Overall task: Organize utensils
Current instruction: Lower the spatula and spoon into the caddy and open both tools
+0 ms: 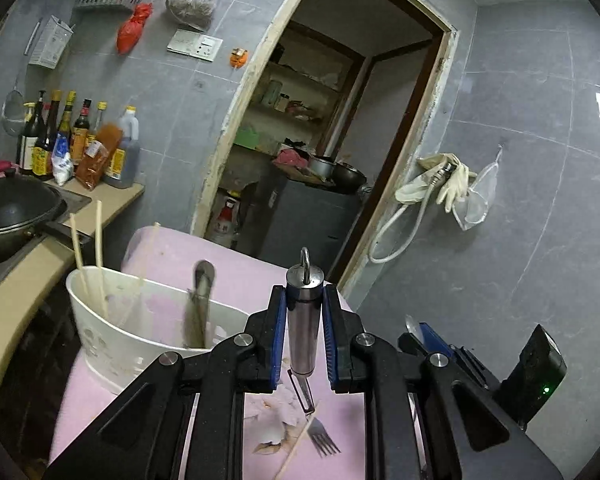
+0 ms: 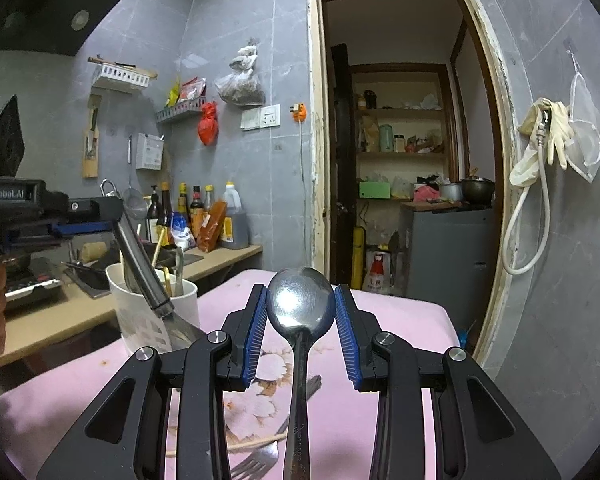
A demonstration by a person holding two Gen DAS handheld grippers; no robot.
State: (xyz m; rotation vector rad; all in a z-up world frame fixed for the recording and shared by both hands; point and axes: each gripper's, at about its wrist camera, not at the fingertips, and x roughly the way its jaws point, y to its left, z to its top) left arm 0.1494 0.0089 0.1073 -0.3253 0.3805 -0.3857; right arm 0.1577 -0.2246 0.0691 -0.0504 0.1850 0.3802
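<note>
steel cylindrical peeler in left gripper, glossy oval spoon in right gripper

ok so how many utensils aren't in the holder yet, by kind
spoon: 1
peeler: 1
fork: 1
chopstick: 1
total: 4

The left gripper clamps a steel peeler upright; a white holder with chopsticks stands left; a fork lies below.
</note>
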